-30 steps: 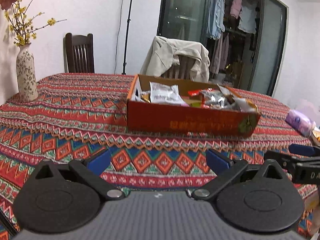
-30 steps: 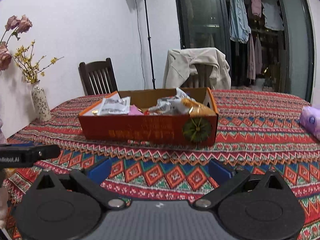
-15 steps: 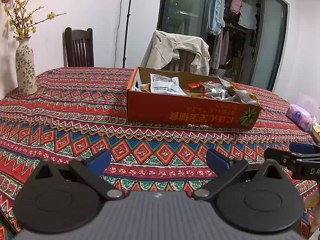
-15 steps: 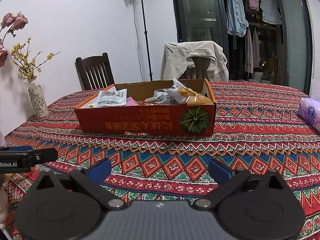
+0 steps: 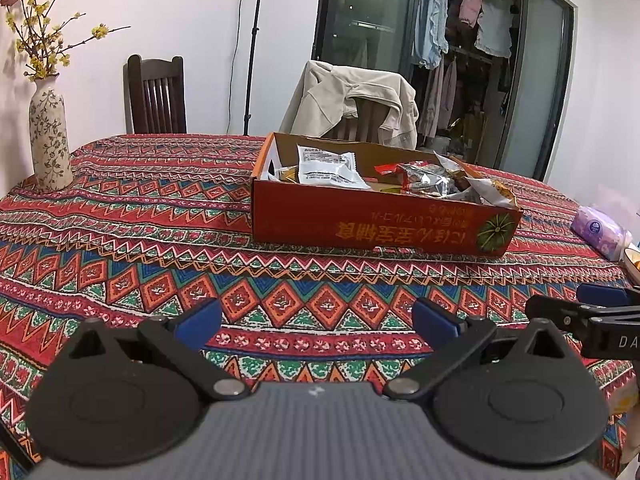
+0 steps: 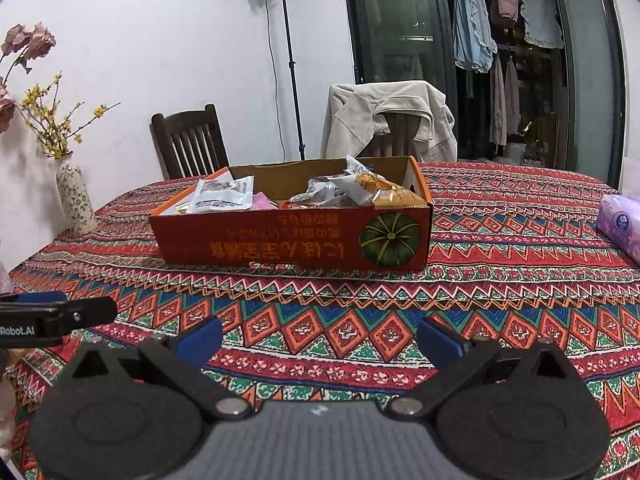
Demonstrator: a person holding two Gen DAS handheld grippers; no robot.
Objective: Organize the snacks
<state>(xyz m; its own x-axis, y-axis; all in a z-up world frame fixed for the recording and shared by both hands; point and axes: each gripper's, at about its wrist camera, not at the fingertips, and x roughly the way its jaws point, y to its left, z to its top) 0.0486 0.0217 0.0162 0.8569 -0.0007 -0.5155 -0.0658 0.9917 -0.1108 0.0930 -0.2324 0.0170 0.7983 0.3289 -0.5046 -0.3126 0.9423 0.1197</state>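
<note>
A shallow orange cardboard box [image 5: 376, 228] [image 6: 288, 242] with a pumpkin print stands in the middle of the patterned tablecloth. It holds several snack packets, among them a white one [image 5: 326, 166] [image 6: 222, 196] at its left end and silver and orange ones [image 5: 436, 180] [image 6: 360, 188] at its right end. My left gripper [image 5: 316, 322] is open and empty, well short of the box. My right gripper [image 6: 320, 336] is open and empty too, also short of the box. Each gripper's tip shows at the edge of the other's view.
A flowered vase [image 5: 50, 142] [image 6: 76, 200] with yellow sprigs stands at the table's far left. A purple tissue pack [image 5: 600, 232] [image 6: 622, 226] lies at the right edge. A dark chair [image 5: 158, 94], a jacket-draped chair [image 6: 390, 120] and a lamp stand [image 6: 290, 64] are behind the table.
Both views have shifted a little, so the box now sits slightly lower and nearer in frame. Both grippers stay open and empty. Nothing on the table has moved.
</note>
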